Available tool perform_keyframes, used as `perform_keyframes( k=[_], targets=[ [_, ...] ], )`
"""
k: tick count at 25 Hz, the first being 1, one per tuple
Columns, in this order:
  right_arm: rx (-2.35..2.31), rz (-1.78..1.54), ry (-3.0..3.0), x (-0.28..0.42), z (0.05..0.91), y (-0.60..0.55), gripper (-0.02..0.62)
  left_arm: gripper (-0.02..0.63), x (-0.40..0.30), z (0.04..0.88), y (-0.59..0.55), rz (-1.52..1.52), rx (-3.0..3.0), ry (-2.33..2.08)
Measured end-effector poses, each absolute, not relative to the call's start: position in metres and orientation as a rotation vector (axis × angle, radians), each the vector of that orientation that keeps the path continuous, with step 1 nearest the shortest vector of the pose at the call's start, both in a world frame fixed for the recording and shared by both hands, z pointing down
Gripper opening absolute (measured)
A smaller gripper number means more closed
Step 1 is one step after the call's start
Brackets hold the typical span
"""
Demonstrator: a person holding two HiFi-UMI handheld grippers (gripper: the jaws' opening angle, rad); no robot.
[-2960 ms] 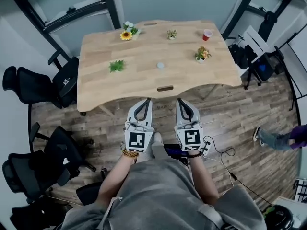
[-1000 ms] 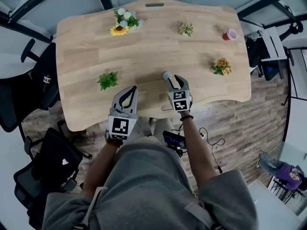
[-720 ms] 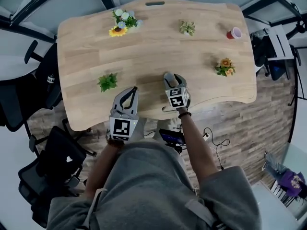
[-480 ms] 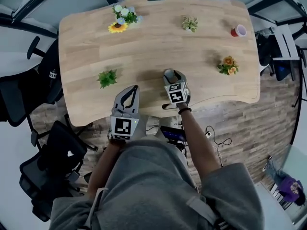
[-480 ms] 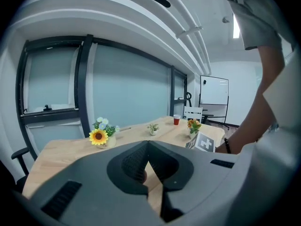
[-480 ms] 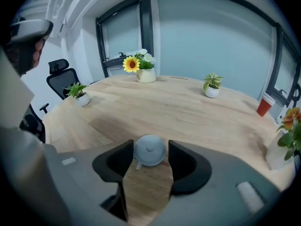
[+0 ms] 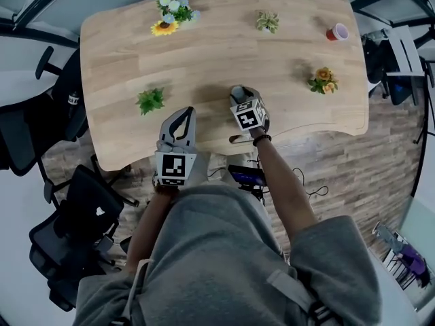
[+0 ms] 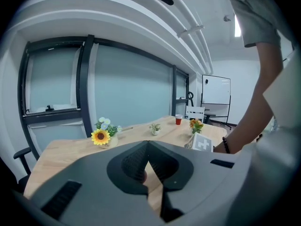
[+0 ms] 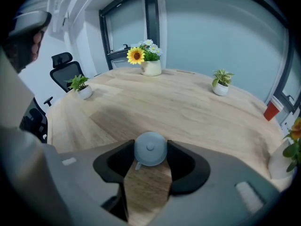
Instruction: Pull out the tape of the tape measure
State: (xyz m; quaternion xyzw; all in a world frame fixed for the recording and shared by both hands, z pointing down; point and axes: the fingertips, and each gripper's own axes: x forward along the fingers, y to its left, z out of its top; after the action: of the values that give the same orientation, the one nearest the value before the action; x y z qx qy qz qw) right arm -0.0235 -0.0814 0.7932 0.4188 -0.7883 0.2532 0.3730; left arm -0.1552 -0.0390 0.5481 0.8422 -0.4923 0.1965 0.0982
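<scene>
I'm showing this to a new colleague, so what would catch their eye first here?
The small round grey tape measure lies on the wooden table, toward its near edge, between the closing jaws of the right gripper. Beside it, the left gripper hangs shut and empty, while a sunflower pot brightens the far left corner.

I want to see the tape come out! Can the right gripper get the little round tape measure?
Probably yes. The tape measure sits between the jaws of the right gripper, which are closing around it, and nothing on the table blocks it.
</scene>
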Motion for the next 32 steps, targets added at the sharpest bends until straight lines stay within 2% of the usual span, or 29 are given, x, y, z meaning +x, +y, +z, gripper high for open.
perform_keyframes(
  k=[8, 17, 24, 28, 32],
  targets=[
    [1.037, 0.609, -2.049, -0.021, 0.78, -0.082, 0.225, 0.009, -0.157, 0.544, -0.048, 0.556, 2.504, -1.431],
    [0.869, 0.357, -2.283, -0.025, 0.689, -0.085, 0.224, 0.015, -0.124, 0.564, -0.067, 0.438, 2.411, -1.092],
    [0.529, 0.074, -2.448, -0.029, 0.61, -0.052, 0.224, 0.151, -0.082, 0.582, -0.082, 0.199, 2.094, -0.63],
    [0.365, -0.038, -2.51, -0.027, 0.572, -0.031, 0.224, 0.185, -0.054, 0.58, -0.068, 0.113, 1.961, -0.339],
    [0.242, -0.081, -2.526, -0.021, 0.552, -0.017, 0.224, 0.187, -0.033, 0.565, -0.052, 0.04, 1.828, -0.15]
  ],
)
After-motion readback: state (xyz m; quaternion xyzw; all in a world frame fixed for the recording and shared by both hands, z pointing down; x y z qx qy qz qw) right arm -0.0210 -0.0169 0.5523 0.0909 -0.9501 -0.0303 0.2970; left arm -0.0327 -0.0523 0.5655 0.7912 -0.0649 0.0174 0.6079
